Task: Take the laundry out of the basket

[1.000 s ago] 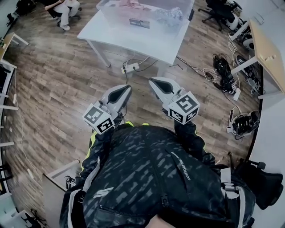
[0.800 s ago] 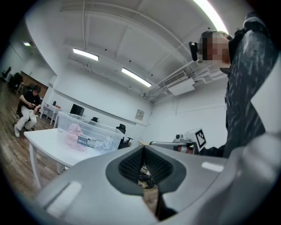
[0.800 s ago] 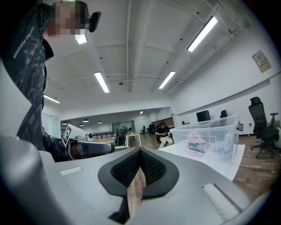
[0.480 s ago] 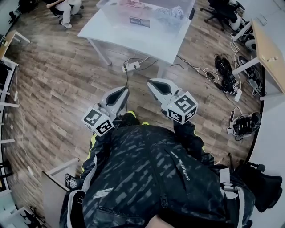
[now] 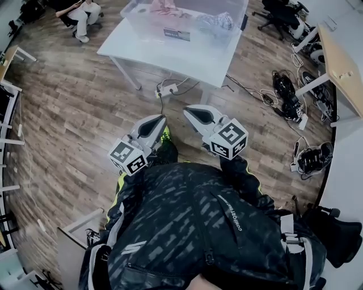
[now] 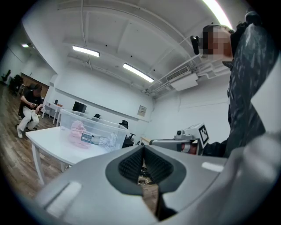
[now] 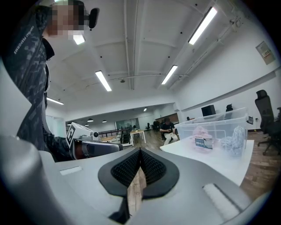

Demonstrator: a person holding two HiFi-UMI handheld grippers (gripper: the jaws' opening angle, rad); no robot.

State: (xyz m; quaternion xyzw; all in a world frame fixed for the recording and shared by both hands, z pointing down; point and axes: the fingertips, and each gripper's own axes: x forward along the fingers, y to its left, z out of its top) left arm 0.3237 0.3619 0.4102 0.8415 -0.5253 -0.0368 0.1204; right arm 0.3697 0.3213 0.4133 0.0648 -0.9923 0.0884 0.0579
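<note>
Basket (image 5: pixel 187 22), a clear plastic bin, sat on white table (image 5: pixel 170 54) at far side of rm, well apart from both grippers. Laundry was inside it: pink piece (image 5: pixel 163 7) toward one end, grey-white patterned piece (image 5: pixel 216 21) toward the other. Label (image 5: pixel 177 34) was on the bin wall facing the person.

L gripper (image 5: pixel 161 119) and R gripper (image 5: pixel 189 110) were held side by side in front of the person's dark jacket (image 5: pixel 198 226), over wood floor (image 5: pixel 74 113), both pointing approx level toward the table. L jaws were pressed together, ribbed pads meeting w/ nothing pinched. R jaws were likewise pressed together, empty.

Power strip (image 5: pixel 168 89) w/ cords lay on the floor by the table's near edge, between table and jaw tips in head view. Cables (image 5: pixel 286 93) lay tangled off to the right, near wooden desk (image 5: pixel 340 62). Seated person (image 5: pixel 82 11) was beyond the table, upper left.
</note>
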